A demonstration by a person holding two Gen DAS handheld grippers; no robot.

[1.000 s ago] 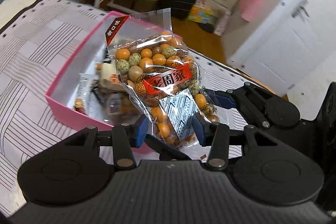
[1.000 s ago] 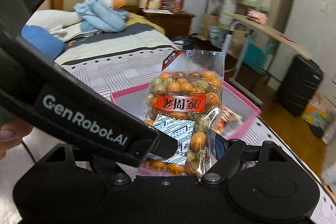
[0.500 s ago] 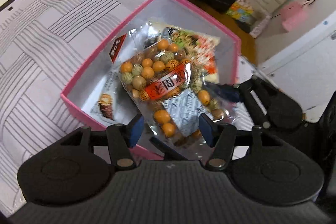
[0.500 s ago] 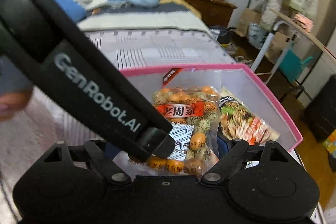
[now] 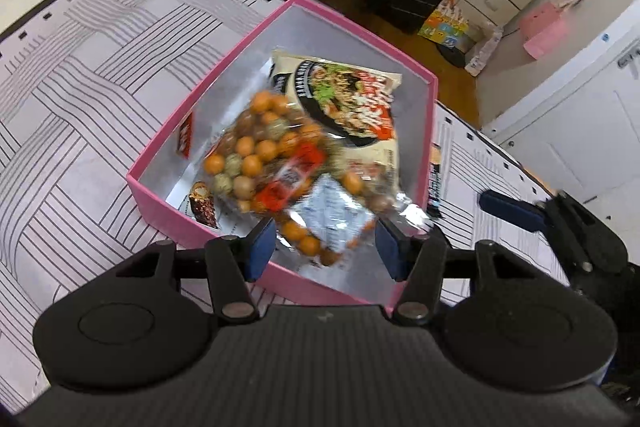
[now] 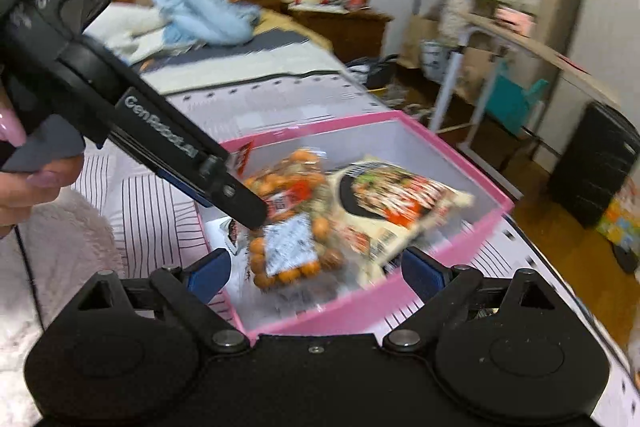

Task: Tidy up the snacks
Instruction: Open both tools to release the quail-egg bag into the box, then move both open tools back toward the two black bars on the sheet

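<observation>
Inside the pink box point(image 5: 158, 193) on the bed, a peanut bag point(image 5: 280, 183) is lying blurred, both the left gripper point(image 5: 325, 251) and right gripper point(image 6: 316, 273) spread wide, gripping nothing.

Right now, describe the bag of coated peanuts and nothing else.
The bag of coated peanuts is a clear, crinkly plastic pouch of orange, tan and speckled green balls, with a red label band, a white printed panel and a red corner tag. Motion-blurred, it lies tilted inside the pink box, overlapping the noodle packet. Both the left gripper and the right gripper are open, with neither clamping it.
</observation>
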